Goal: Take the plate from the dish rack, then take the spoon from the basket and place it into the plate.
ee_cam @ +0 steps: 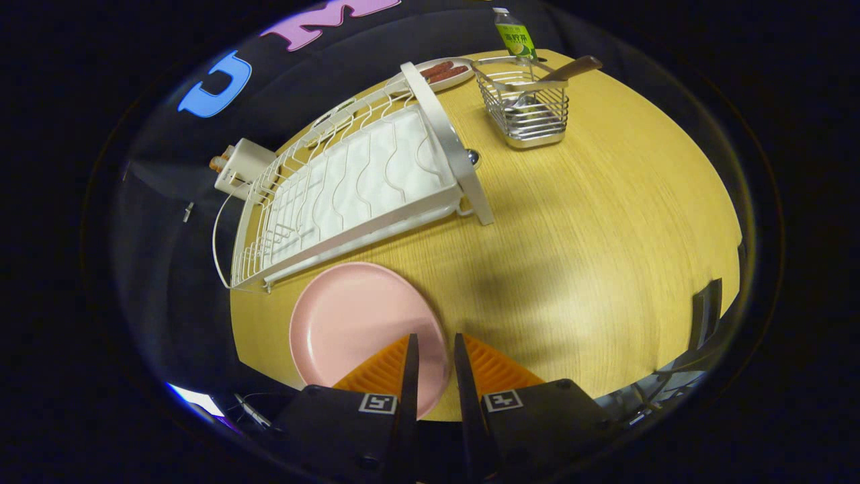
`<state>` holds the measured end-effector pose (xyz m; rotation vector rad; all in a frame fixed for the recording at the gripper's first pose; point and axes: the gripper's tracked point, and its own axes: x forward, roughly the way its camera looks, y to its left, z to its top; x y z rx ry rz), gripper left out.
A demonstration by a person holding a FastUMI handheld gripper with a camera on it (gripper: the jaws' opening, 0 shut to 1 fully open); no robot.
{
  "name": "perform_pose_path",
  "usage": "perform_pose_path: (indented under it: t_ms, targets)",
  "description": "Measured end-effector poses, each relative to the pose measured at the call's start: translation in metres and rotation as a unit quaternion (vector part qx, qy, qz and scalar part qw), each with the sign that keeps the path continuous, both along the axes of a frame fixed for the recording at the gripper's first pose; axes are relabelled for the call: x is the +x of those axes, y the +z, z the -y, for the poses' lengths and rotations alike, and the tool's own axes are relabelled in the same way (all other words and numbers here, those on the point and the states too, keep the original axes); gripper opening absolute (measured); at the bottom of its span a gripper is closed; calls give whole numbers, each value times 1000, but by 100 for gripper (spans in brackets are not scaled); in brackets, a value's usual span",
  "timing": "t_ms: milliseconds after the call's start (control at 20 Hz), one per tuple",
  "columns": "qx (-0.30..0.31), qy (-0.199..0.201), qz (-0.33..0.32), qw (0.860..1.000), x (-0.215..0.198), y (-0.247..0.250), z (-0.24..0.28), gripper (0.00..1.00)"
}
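The gripper [433,346] is seen with its fingers close together, a narrow gap left between them; the right rim of the pink plate [356,323] lies in that gap, though whether both fingers press on it cannot be told. The plate is out of the dish rack [349,181] and sits on the wooden table [591,228], just near of the rack.

The spoon [571,68] stands in the wire basket [527,107], far and to the right, its wooden handle leaning out over the rim. It is judged light, stiff and somewhat slippery at the bowl; the exposed handle would be the place to grip.

Open tabletop is left between plate and basket. The table's near edge lies close to the plate.
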<state>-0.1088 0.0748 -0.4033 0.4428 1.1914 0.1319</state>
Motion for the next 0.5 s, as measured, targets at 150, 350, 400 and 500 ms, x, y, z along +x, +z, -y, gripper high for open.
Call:
perform_pose_path:
  t_ms: [150, 350, 400, 500]
  targets:
    - [-55, -1, 81, 995, 23, 19, 38, 32]
    - [-110, -50, 178, 977, 70, 54, 90, 32]
    - [-116, -69, 192, 972, 81, 62, 101, 32]
    - [-124, -95, 206, 966, 102, 66, 119, 32]
